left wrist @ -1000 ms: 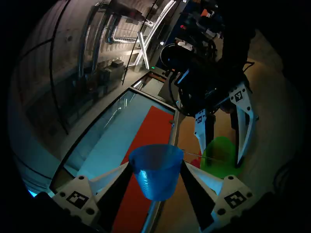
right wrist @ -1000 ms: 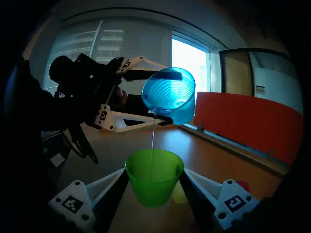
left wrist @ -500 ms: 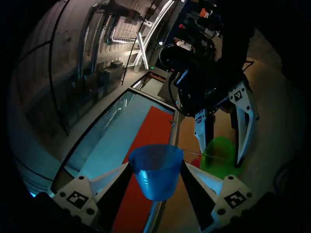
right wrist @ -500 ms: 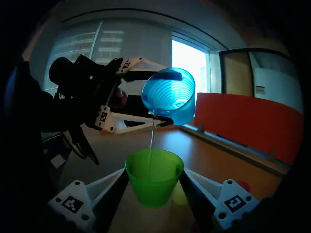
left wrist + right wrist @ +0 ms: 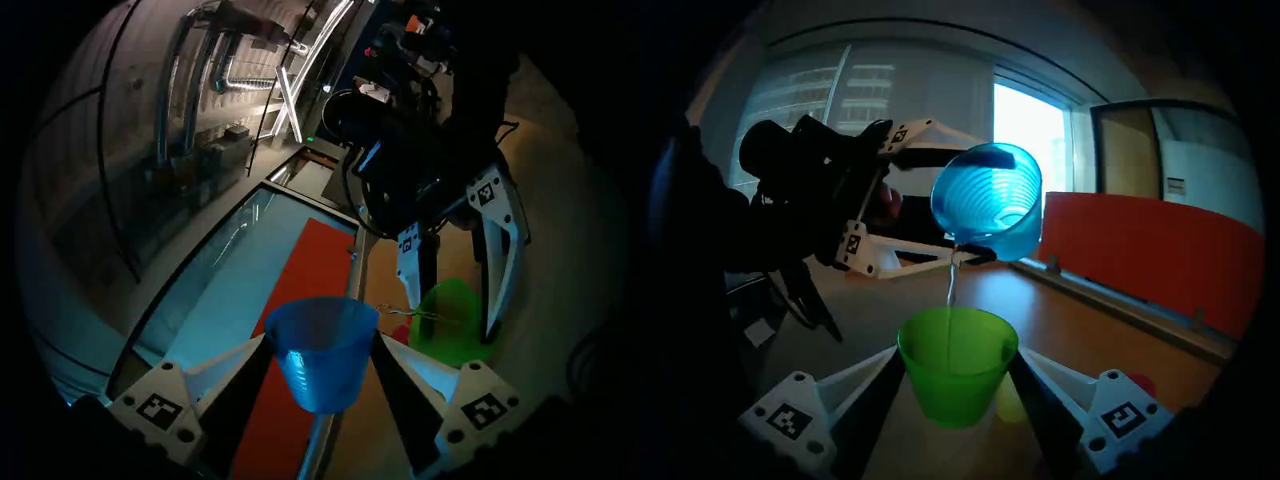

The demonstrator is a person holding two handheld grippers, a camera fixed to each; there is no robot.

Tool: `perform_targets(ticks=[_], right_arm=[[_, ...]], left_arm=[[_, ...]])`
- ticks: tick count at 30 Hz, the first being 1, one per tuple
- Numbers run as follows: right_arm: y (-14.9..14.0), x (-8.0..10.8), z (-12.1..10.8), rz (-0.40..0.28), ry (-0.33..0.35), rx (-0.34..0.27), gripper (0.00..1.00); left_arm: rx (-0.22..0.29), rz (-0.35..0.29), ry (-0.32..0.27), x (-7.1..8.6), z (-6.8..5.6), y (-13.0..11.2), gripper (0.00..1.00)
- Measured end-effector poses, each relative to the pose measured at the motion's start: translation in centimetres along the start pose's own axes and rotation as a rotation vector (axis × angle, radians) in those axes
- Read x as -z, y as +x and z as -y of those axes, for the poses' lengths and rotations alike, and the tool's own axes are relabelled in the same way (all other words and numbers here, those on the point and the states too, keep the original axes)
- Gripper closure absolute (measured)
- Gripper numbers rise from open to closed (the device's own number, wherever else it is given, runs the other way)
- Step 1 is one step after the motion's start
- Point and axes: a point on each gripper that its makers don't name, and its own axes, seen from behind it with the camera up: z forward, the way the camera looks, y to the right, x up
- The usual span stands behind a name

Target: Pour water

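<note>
left claw (image 5: 320,342) clenched on tipped blue cup (image 5: 322,356) | right claw (image 5: 958,352) grasping green cup (image 5: 958,376) | water (image 5: 950,292) falling from 12 o'clock

Orange divider panel (image 5: 1152,248), wooden desk (image 5: 1088,324), bright window (image 5: 1028,132)

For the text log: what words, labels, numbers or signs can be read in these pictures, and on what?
No word or number can be read.
Square black-and-white markers on the fingers: code patterns, not text.
Small white sign at the far right of the right gripper view: too small to read.
</note>
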Motion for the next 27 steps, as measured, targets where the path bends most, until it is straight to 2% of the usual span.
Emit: perform_targets(ticks=[17,27], right_arm=[[-0.07,0.01,-0.04,-0.003,0.000,-0.001,0.10],[-0.07,0.01,-0.08,-0.003,-0.001,-0.001,0.10]], left_arm=[[-0.023,-0.001,0.000,0.02,-0.10,0.16,0.16],[-0.038,-0.001,0.007,0.09,0.31,0.23,0.16]])
